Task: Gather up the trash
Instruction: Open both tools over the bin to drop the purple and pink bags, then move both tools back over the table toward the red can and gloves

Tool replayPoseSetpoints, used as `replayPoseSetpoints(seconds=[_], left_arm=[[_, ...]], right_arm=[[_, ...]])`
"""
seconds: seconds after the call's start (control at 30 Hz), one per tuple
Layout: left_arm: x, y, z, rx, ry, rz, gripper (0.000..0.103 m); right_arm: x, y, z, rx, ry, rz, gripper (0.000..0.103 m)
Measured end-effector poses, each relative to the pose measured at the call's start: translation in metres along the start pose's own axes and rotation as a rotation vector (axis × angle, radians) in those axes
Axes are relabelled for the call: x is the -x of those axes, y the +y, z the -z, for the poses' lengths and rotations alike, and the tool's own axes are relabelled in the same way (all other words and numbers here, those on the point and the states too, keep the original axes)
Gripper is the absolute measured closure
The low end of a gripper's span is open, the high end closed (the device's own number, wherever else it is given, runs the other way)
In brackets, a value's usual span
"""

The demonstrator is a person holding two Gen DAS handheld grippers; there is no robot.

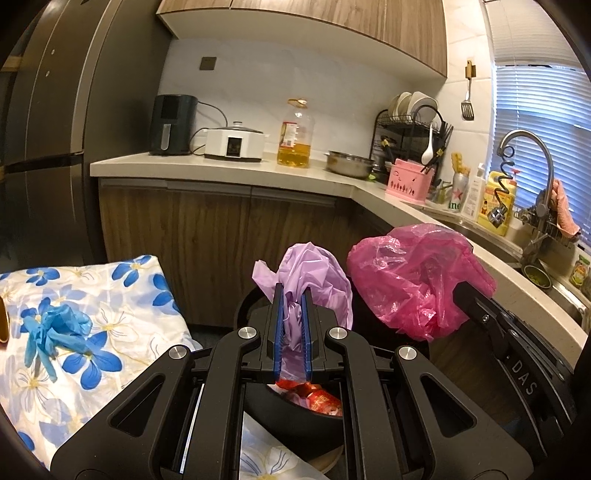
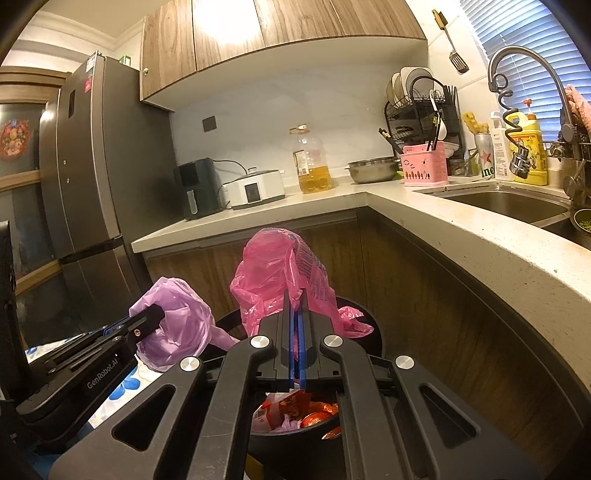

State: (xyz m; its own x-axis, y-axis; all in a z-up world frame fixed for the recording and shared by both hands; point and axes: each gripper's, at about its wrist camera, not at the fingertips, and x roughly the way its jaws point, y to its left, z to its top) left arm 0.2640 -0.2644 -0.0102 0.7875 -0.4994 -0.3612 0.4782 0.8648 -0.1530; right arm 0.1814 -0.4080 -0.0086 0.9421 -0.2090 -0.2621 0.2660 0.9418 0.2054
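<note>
Two tools, two bags: the left tool (image 1: pixel 293 295) pinches one lilac bag (image 1: pixel 314 275), the right tool (image 2: pixel 296 299) pinches one pink bag (image 2: pixel 273 273), above one black bin (image 2: pixel 365 321); one blue glove (image 1: pixel 55 332) lies far left.

Warm, sharp fisheye views with bent edges; glare on the upper cabinets (image 2: pixel 229 33), daylight through blinds (image 1: pixel 543 107).

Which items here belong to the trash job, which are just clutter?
Job:
- purple bag, in left hand-held gripper
- pink bag, in right hand-held gripper
- black bin with wrappers
- blue gloves, probably

Clutter:
- oil bottle
- steel bowl
- dish rack
</note>
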Motion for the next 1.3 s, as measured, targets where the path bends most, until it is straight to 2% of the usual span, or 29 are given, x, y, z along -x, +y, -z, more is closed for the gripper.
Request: replayPoseSetpoints(seconds=[0.6,0.67,0.7,0.77,0.83,0.87,0.9,0.93,1.17,1.3], left_arm=[[-0.022,0.002,0.005,-0.003,0.040,0.016,0.095],[-0.024,0.004,0.006,-0.002,0.048,0.018,0.094],[-0.025,0.004,0.006,-0.002,0.051,0.018,0.091],[-0.029,0.006,0.008,0.000,0.067,0.025,0.085],[-0.029,0.008,0.009,0.005,0.069,0.027,0.069],[-0.028,0.009,0.010,0.008,0.065,0.027,0.057],[-0.027,0.010,0.010,0.011,0.055,0.027,0.049],[-0.026,0.011,0.011,0.014,0.047,0.029,0.047],[-0.012,0.030,0.012,0.066,0.022,-0.003,0.019],[0.002,0.040,0.017,0.085,0.011,-0.041,0.008]], right_arm=[[-0.014,-0.002,-0.002,0.010,0.011,0.007,0.100],[-0.016,-0.003,-0.002,0.006,0.013,0.006,0.096],[-0.016,-0.003,-0.002,0.004,0.014,0.004,0.093],[-0.017,-0.003,-0.002,-0.001,0.017,0.002,0.081],[-0.017,-0.004,-0.002,-0.004,0.016,0.000,0.076],[-0.017,-0.004,-0.001,-0.004,0.018,0.001,0.076],[-0.016,-0.005,-0.001,-0.004,0.018,0.003,0.076],[-0.016,-0.006,-0.001,-0.004,0.019,0.005,0.075],[-0.009,-0.010,0.001,-0.020,0.019,0.016,0.048],[-0.003,-0.009,0.005,-0.030,0.018,0.015,0.032]])
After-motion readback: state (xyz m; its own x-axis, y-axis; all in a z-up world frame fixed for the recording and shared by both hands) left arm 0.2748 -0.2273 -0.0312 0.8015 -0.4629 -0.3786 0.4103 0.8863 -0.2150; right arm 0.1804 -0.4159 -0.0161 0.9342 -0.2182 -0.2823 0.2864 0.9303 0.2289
